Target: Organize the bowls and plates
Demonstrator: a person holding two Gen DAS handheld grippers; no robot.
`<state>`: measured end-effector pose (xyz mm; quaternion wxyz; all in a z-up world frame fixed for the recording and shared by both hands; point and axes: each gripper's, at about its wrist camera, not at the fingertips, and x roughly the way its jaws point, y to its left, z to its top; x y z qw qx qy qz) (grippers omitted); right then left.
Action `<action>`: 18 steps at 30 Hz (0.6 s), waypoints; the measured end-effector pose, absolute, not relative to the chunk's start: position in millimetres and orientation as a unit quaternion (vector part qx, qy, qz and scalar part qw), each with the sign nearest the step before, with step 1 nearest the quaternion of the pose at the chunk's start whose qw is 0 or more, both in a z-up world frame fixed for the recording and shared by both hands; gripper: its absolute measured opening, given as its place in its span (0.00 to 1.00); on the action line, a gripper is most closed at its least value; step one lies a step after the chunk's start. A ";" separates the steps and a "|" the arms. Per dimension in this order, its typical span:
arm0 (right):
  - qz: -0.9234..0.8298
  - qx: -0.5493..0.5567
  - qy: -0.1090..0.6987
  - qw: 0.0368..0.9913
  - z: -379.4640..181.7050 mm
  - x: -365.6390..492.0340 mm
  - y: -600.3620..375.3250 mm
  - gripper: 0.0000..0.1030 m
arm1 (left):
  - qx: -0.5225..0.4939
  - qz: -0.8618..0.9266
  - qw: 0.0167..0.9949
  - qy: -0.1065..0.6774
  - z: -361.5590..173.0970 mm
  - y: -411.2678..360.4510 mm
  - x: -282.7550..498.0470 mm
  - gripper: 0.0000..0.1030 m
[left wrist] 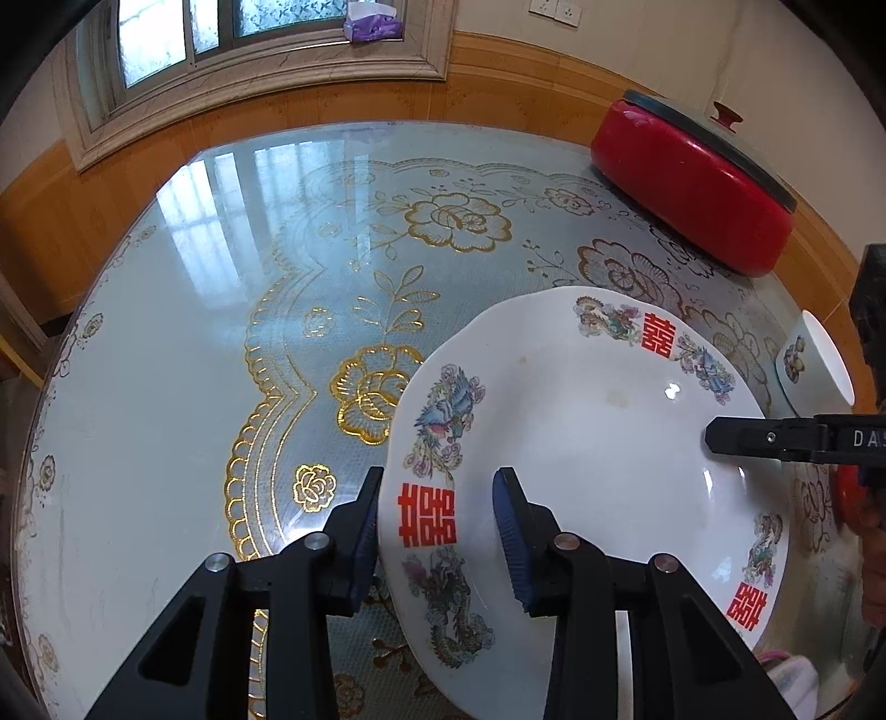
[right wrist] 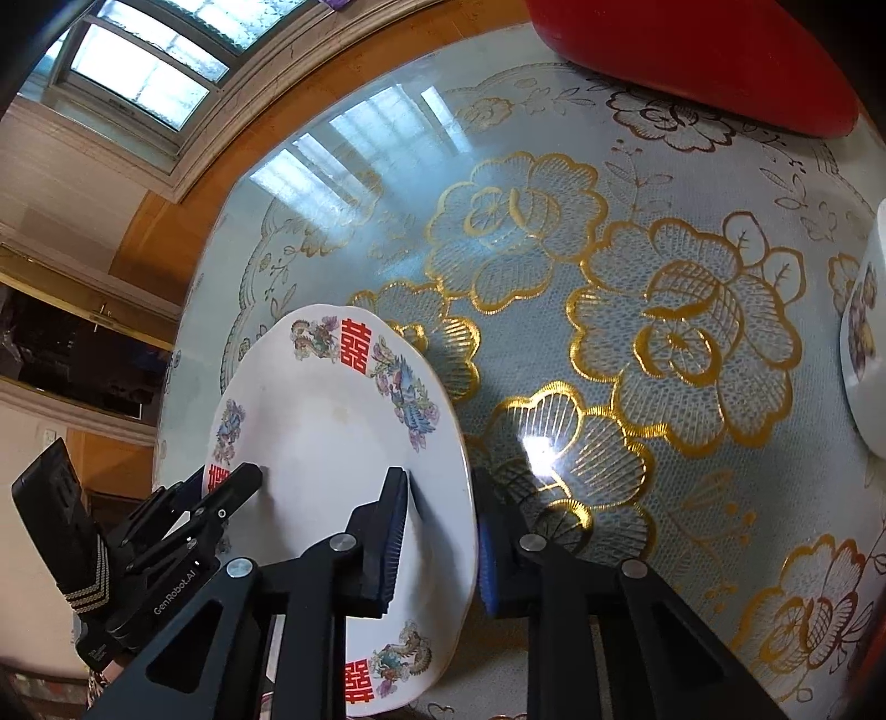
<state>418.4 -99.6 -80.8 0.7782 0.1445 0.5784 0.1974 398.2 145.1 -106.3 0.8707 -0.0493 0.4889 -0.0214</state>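
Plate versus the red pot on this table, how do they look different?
The plate is white with red characters and colourful prints; the red pot is plain red. The plate is shallow and open; the red pot is deeper and lidded. Both are round.

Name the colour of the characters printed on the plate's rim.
Red, clearest in the left wrist view.

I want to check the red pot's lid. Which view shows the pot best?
The left wrist view: the red pot shows nearly whole at the table's far edge, with its lid and red knob. The right wrist view shows only a slice of its red wall, no lid.
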 end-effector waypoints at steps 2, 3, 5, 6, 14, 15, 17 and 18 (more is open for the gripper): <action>0.200 0.148 0.582 0.774 -84.8 414.5 -101.2 0.21 | -0.044 -0.028 0.874 0.484 -104.8 145.0 394.2 0.38; 0.201 0.156 0.583 0.772 -87.1 412.8 -103.4 0.21 | -0.044 -0.034 0.875 0.481 -104.4 145.8 392.2 0.37; 0.205 0.167 0.582 0.769 -89.2 409.6 -107.8 0.21 | -0.052 -0.047 0.875 0.478 -103.6 149.1 388.8 0.37; 0.206 0.168 0.582 0.768 -89.3 408.3 -108.7 0.20 | -0.059 -0.055 0.875 0.477 -103.3 151.6 386.5 0.37; 0.212 0.173 0.577 0.769 -84.9 396.1 -114.4 0.19 | -0.077 -0.058 0.874 0.477 -99.4 160.2 375.1 0.30; 0.213 0.171 0.574 0.772 -82.7 394.4 -114.3 0.19 | -0.074 -0.056 0.875 0.476 -98.4 159.3 373.5 0.30; 0.216 0.167 0.568 0.776 -78.1 392.6 -114.3 0.19 | -0.069 -0.054 0.877 0.473 -97.1 158.6 371.1 0.30; 0.216 0.166 0.568 0.777 -76.7 393.3 -112.0 0.19 | -0.074 -0.053 0.876 0.473 -96.6 160.0 370.6 0.30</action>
